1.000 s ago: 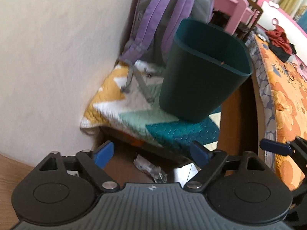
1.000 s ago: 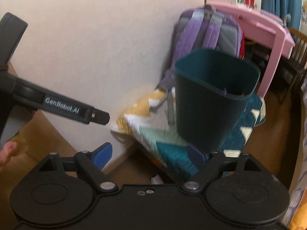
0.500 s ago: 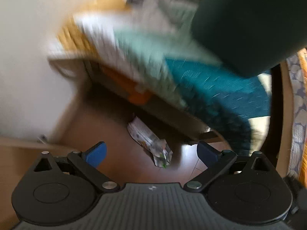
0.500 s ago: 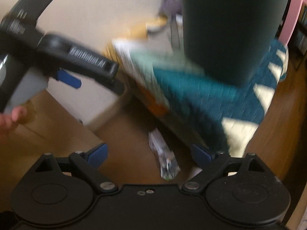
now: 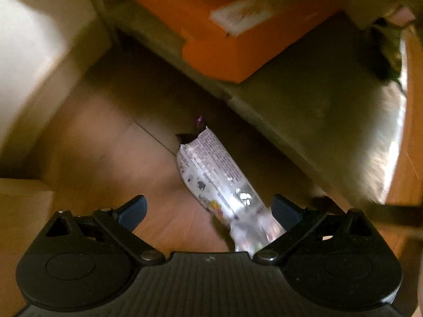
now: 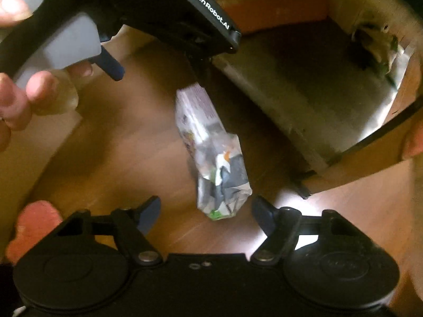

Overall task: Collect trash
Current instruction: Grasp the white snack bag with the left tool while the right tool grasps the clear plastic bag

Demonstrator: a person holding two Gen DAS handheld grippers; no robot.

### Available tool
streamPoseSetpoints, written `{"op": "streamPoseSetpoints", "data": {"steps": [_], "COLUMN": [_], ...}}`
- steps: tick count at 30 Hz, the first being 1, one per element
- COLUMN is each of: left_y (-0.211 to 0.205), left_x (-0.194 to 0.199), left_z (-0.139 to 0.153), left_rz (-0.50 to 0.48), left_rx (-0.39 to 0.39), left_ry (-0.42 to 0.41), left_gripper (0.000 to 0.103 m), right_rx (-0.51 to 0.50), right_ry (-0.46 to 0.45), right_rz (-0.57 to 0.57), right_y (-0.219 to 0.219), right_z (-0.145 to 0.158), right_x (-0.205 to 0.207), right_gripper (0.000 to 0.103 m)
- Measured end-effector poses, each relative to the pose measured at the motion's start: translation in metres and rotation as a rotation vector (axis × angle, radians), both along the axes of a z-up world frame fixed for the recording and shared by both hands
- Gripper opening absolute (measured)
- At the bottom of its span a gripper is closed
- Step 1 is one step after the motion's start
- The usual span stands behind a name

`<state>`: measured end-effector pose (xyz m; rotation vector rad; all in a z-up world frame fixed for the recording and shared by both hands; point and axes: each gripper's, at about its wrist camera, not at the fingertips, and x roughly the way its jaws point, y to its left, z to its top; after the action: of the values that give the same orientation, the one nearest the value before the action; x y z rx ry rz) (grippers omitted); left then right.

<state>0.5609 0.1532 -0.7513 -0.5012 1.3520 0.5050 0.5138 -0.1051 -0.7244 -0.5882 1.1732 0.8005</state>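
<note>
Crumpled silver printed snack wrapper (image 5: 219,182) lying on brown wooden floor (image 5: 100,142) beside low shelf with orange box (image 5: 224,26), left gripper (image 5: 208,208) spread wide above it, empty, right gripper (image 6: 206,211) closing, pads clear of wrapper

Below me I see a brown wooden floor (image 5: 100,142), its plank seams faintly visible. A crumpled printed wrapper (image 5: 214,177) lies flat on the boards, one torn end toward a low shelf (image 5: 304,105). That shelf, dull olive, runs diagonally just beside the wrapper. An orange box (image 5: 224,31) with a white label rests directly on the shelf, toward its far end.
</note>
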Motion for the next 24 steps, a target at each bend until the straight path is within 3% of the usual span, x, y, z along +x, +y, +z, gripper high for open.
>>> {"op": "streamPoseSetpoints", "data": {"steps": [4,11,15,18,24], "left_y": [0.009,0.014,0.016,0.015,0.020], "left_x": [0.009,0.025,0.019,0.015,-0.011], "left_z": [-0.042,-0.079,-0.085,-0.084,-0.096], "left_rz": [0.090,0.177,0.192,0.179,0.320], "left_rx": [-0.028,-0.064,-0.111,-0.103,-0.144], "left_ry": [0.018,0.020,-0.034,-0.036,-0.001], "left_gripper": [0.101,0.103,0.103,0.099,0.097], "right_rx": [-0.020,-0.022,-0.049,-0.058,-0.043], "right_ry": [0.001,0.017,0.033,0.021,0.020], "right_rz": [-0.014,0.017,0.054,0.055,0.022], "right_y": [0.002,0.006,0.011,0.015,0.014], "right_z": [-0.040,-0.069,-0.085,-0.094,-0.094], "right_x": [0.015,0.026,0.024,0.024,0.024], "right_gripper": [0.071,0.067,0.066,0.057,0.051]}}
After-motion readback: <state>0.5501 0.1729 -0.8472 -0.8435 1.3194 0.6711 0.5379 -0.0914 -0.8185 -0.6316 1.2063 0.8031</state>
